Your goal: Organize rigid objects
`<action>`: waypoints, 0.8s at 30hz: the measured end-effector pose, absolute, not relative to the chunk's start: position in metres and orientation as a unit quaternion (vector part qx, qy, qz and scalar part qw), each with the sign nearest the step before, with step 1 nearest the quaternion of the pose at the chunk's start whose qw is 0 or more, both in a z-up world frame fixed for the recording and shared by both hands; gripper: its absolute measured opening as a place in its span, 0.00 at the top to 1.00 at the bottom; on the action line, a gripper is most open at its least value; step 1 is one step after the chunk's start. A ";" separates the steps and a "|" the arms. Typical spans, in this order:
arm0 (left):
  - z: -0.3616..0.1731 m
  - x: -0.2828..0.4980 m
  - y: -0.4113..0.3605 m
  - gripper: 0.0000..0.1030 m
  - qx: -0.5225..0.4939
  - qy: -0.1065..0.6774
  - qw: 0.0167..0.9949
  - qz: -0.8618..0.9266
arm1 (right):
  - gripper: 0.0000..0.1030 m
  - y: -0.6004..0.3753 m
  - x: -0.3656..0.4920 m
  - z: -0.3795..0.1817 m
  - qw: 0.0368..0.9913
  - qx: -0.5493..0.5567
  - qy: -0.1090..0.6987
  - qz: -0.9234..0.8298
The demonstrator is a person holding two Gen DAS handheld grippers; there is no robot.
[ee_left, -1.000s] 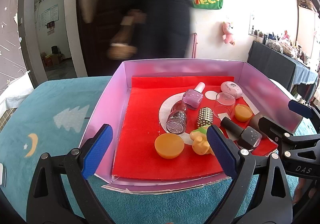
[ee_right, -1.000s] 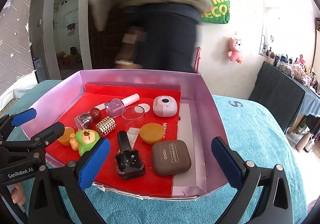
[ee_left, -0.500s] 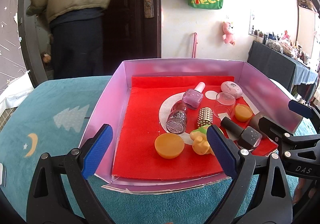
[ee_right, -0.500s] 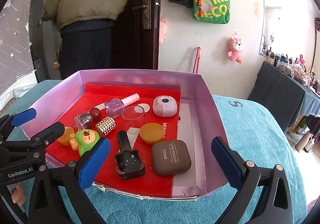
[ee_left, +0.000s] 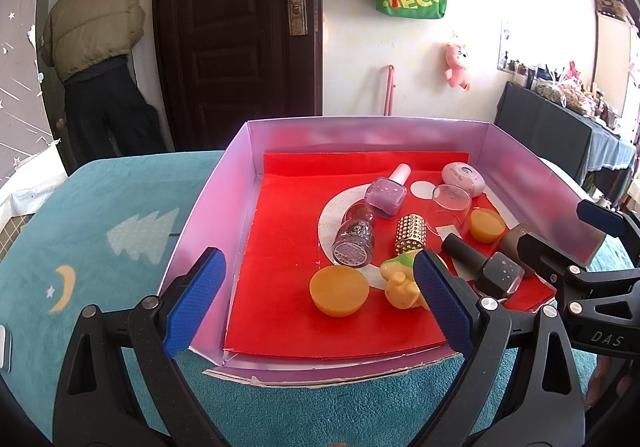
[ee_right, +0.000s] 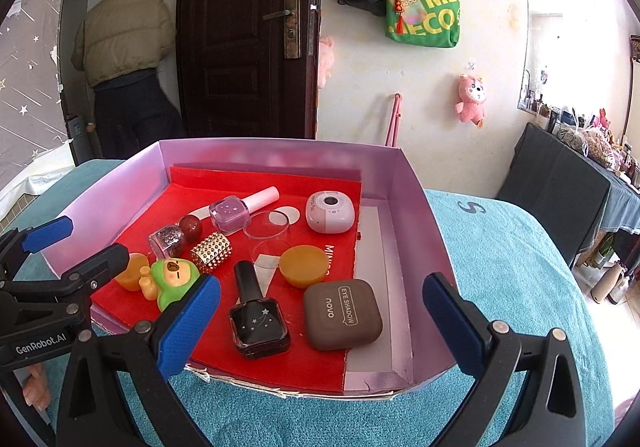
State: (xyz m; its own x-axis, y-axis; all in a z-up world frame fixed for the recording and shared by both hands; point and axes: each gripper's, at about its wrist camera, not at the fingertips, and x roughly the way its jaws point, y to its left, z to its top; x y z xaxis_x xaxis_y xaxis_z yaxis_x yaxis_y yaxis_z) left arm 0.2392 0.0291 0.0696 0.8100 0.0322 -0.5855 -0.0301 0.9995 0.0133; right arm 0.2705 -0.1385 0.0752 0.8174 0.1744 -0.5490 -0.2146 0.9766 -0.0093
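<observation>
Left wrist view: the left tongs (ee_left: 318, 297) gape wide apart, empty, over the pink box (ee_left: 208, 215), an orange disc (ee_left: 339, 290) between their tips. Right wrist view: the right tongs (ee_right: 320, 319) (also wide apart) frame a black polish bottle (ee_right: 258, 323) at 12 o'clock, a brown eyeshadow case (ee_right: 341, 314) just beside it.

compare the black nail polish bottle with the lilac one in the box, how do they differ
The black nail polish bottle has dark glass and a black cap, while the lilac nail polish bottle is pale purple with a light pink cap. The black one lies near the box's front edge, beside the brown eye shadow case; the lilac one lies farther back, near the clear cup. Both lie on their sides on the red liner, and both have small stars on squarish bodies.
</observation>
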 end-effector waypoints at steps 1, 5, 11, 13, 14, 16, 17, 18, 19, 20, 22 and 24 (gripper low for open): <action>0.070 0.239 0.029 0.07 0.002 0.307 0.952 0.016 | 0.00 -0.139 0.271 0.075 0.953 -0.035 0.284 0.102; 0.073 0.234 0.029 0.07 0.002 0.298 0.954 0.021 | 0.00 -0.139 0.270 0.075 0.954 -0.032 0.281 0.100; 0.095 0.199 0.030 0.07 -0.007 0.286 0.958 0.022 | 0.00 -0.158 0.253 0.087 0.950 0.019 0.295 0.099; 0.101 0.184 0.027 0.07 0.009 0.286 0.958 0.028 | 0.00 -0.163 0.237 0.094 0.952 0.023 0.288 0.098; 0.103 0.176 0.025 0.07 0.014 0.287 0.957 0.028 | 0.00 -0.163 0.229 0.097 0.953 0.020 0.285 0.098; 0.105 0.162 0.025 0.07 0.013 0.295 0.955 0.025 | 0.00 -0.161 0.213 0.101 0.954 0.010 0.284 0.099; 0.105 0.155 0.026 0.07 0.009 0.299 0.954 0.022 | 0.00 -0.160 0.205 0.102 0.952 0.003 0.287 0.104; 0.106 0.148 0.027 0.07 0.003 0.303 0.953 0.018 | 0.00 -0.158 0.196 0.102 0.951 -0.005 0.291 0.109; 0.108 0.142 0.027 0.07 -0.002 0.306 0.952 0.017 | 0.00 -0.156 0.188 0.101 0.950 -0.012 0.293 0.112; 0.110 0.137 0.027 0.07 -0.003 0.309 0.951 0.016 | 0.00 -0.155 0.182 0.100 0.949 -0.018 0.294 0.112; 0.114 0.128 0.026 0.07 -0.005 0.307 0.951 0.016 | 0.00 -0.152 0.170 0.099 0.948 -0.026 0.296 0.116; 0.122 0.119 0.025 0.07 -0.003 0.301 0.954 0.017 | 0.00 -0.151 0.159 0.100 0.947 -0.026 0.295 0.120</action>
State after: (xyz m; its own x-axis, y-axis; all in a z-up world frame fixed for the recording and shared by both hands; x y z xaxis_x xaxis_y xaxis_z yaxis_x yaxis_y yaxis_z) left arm 0.1188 0.0245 0.1217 0.8185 0.0311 -0.5736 -0.0350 0.9994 0.0043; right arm 0.1591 -0.1508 0.0997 0.7968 0.2124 -0.5657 -0.2430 0.9698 0.0219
